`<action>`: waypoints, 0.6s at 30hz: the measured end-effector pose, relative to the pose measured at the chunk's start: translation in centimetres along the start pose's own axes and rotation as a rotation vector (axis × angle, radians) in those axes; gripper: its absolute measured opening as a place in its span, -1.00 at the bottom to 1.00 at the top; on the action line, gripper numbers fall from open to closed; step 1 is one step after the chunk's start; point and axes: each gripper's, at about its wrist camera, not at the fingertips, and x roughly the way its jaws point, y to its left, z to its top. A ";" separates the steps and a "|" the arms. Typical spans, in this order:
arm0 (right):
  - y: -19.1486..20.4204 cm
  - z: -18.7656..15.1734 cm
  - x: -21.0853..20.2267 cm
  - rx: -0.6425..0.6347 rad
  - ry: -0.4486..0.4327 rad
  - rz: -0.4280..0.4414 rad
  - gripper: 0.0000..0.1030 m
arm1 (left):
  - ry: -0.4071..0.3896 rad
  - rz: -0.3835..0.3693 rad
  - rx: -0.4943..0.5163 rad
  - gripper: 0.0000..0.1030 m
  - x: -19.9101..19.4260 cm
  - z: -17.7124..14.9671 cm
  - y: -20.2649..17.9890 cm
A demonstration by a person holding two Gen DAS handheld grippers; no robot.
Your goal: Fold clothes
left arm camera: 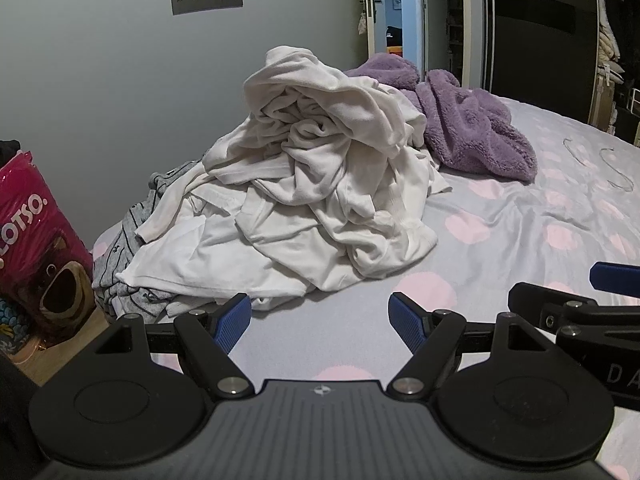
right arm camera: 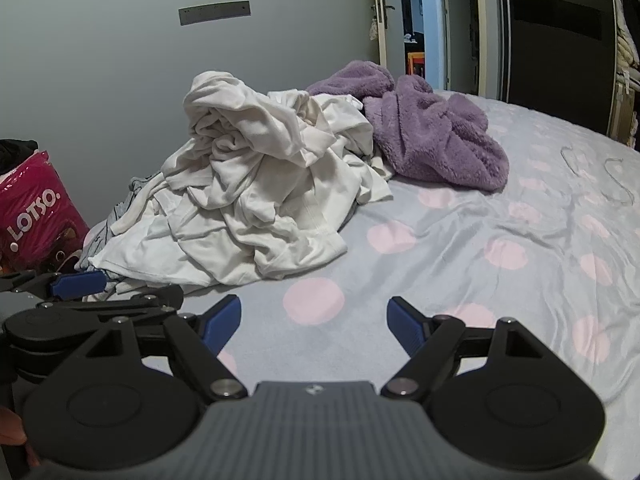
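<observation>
White garments [left arm camera: 316, 184] sit in one crumpled heap on the dotted bedsheet [left arm camera: 500, 240], purple fleece [left arm camera: 472, 132] behind, grey striped piece [left arm camera: 120, 248] underneath at the edge. We see nothing folded yet; task looks unstarted, whole pile left. Our left gripper [left arm camera: 320, 320] and right gripper [right arm camera: 314, 320] both hover over bare sheet, fingers apart, holding nothing. How many garments are in the heap is unclear; the pink bag [left arm camera: 36, 232] is cut off.
</observation>
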 end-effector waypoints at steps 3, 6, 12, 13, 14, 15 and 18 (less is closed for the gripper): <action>0.0 1.3 0.4 -0.018 -0.004 0.016 0.57 | -0.014 -0.021 -0.001 0.39 0.5 1.5 0.4; 0.3 3.5 1.6 -0.063 -0.013 0.021 0.52 | -0.023 -0.048 0.026 0.37 1.4 4.0 1.1; 1.6 8.4 4.7 -0.153 -0.044 0.052 0.46 | -0.037 -0.077 0.089 0.35 4.6 9.4 2.3; 1.9 9.3 5.3 -0.168 -0.050 0.059 0.46 | -0.032 -0.081 0.098 0.35 5.3 10.2 2.5; 2.1 10.1 6.2 -0.183 -0.056 0.062 0.46 | -0.031 -0.087 0.102 0.35 6.0 10.9 2.7; 2.3 10.7 7.1 -0.196 -0.058 0.064 0.46 | -0.030 -0.092 0.107 0.35 6.7 11.6 2.9; 2.7 12.6 10.0 -0.227 -0.057 0.071 0.46 | -0.026 -0.096 0.124 0.31 9.2 13.6 3.5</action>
